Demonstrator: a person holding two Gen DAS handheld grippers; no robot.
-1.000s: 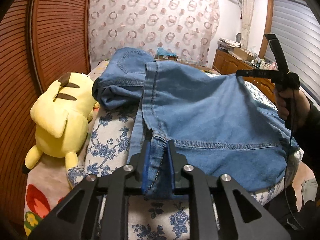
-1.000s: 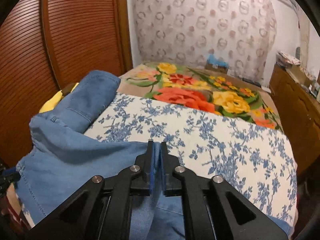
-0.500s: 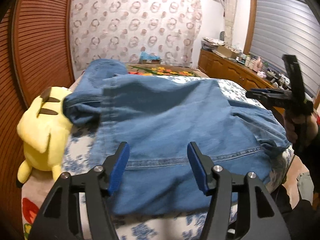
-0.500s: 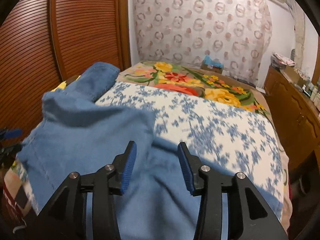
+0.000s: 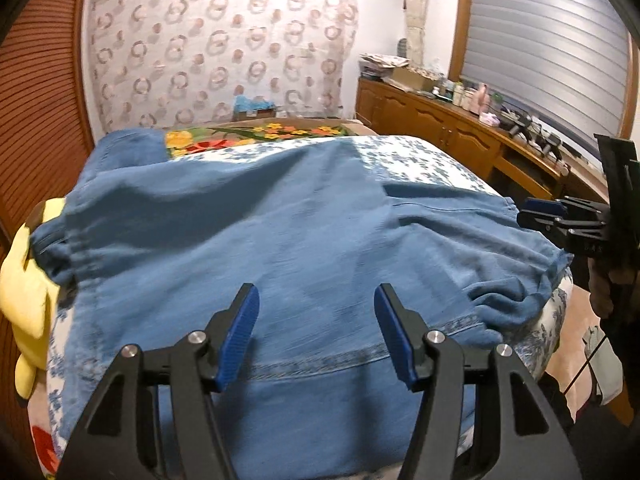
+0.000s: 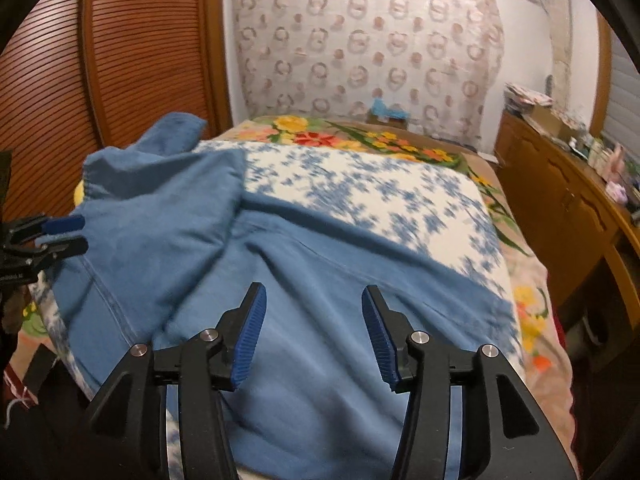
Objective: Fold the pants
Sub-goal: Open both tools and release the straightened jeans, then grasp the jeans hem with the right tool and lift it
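Note:
The blue denim pants (image 5: 280, 232) lie spread across the near end of the bed, one part folded over the other, with a hem seam near me. They also show in the right wrist view (image 6: 280, 280). My left gripper (image 5: 316, 320) is open and empty, just above the denim near its hem. My right gripper (image 6: 310, 320) is open and empty above the pants' right side. In the left wrist view the right gripper (image 5: 560, 220) shows at the pants' right edge. In the right wrist view the left gripper (image 6: 60, 236) shows at their left edge.
A yellow plush toy (image 5: 24, 288) lies at the bed's left edge, partly under the denim. The bed (image 6: 380, 192) has a blue-flowered cover and a bright floral blanket behind. A wooden sideboard (image 5: 460, 136) with clutter runs along the right wall. Slatted wooden doors (image 6: 100, 60) stand left.
Both grippers were shut on the denim a second ago. They have opened, let the pants drop onto the bed, and pulled back slightly.

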